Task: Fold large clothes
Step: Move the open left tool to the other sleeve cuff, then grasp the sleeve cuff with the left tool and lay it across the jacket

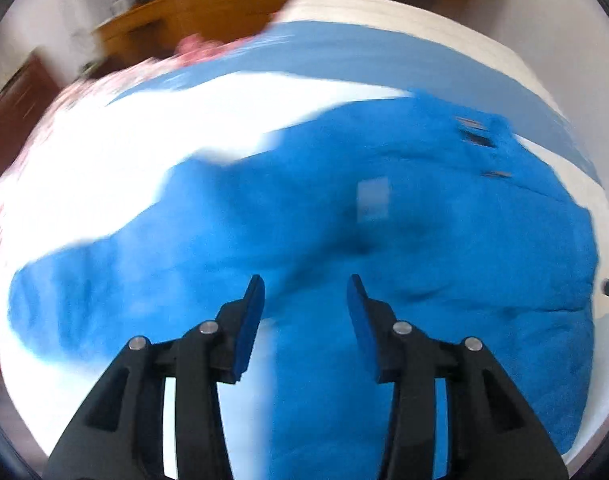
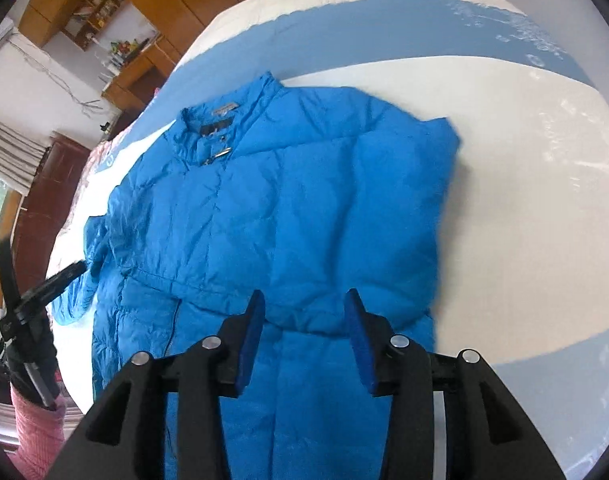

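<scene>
A bright blue padded jacket (image 2: 288, 216) lies flat on the bed, collar (image 2: 220, 128) toward the far side. Its right sleeve is folded over the chest; its left sleeve (image 1: 104, 280) lies spread out to the left. My right gripper (image 2: 302, 300) is open and empty, hovering over the jacket's lower half. My left gripper (image 1: 304, 284) is open and empty above the jacket (image 1: 384, 240); its view is motion-blurred. In the right wrist view the left gripper (image 2: 70, 272) shows at the jacket's left sleeve.
The bed (image 2: 524, 160) has a white and pale blue cover. Wooden cabinets and shelves (image 2: 144, 12) stand behind it. A dark wooden dresser (image 2: 48, 200) and a window are at the left. A pink sleeve (image 2: 36, 432) shows at the bottom left.
</scene>
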`<move>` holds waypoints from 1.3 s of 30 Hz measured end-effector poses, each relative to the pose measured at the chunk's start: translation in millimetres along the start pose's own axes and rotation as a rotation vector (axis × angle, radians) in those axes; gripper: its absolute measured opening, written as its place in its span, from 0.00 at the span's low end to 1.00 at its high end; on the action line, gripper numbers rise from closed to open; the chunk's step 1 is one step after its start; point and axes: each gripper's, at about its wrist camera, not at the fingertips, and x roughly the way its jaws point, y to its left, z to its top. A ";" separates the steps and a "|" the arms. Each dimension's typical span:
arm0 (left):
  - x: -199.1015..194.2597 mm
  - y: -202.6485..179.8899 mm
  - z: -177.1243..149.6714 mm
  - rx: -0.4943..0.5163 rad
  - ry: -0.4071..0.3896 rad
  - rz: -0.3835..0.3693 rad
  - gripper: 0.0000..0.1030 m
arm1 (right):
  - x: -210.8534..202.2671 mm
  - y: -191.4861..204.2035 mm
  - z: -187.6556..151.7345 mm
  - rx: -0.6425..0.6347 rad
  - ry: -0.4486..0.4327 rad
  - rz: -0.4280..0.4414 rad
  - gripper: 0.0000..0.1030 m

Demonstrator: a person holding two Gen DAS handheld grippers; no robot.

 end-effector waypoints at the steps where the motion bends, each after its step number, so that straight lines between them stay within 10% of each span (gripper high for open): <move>1: -3.5 25.1 -7.7 -0.049 0.009 0.036 0.41 | -0.9 -2.4 -1.1 0.010 -0.001 0.001 0.41; 9: -23.2 229.9 -83.6 -0.501 0.087 0.328 0.41 | -0.9 -5.1 -5.5 0.007 0.006 -0.001 0.41; 14: -15.4 300.9 -103.2 -0.719 0.081 0.252 0.41 | 7.4 -3.6 -2.9 0.015 0.017 -0.011 0.41; 23: 9.4 321.4 -92.0 -0.791 0.059 0.190 0.42 | 12.5 -5.9 -4.6 0.024 0.027 -0.037 0.41; 29: 19.5 333.5 -81.8 -0.819 0.019 0.127 0.05 | 20.9 -8.5 -6.2 0.037 0.042 -0.040 0.41; 39: -68.8 249.7 -34.1 -0.642 -0.297 0.061 0.01 | 2.5 -14.8 -7.9 0.050 0.005 -0.036 0.41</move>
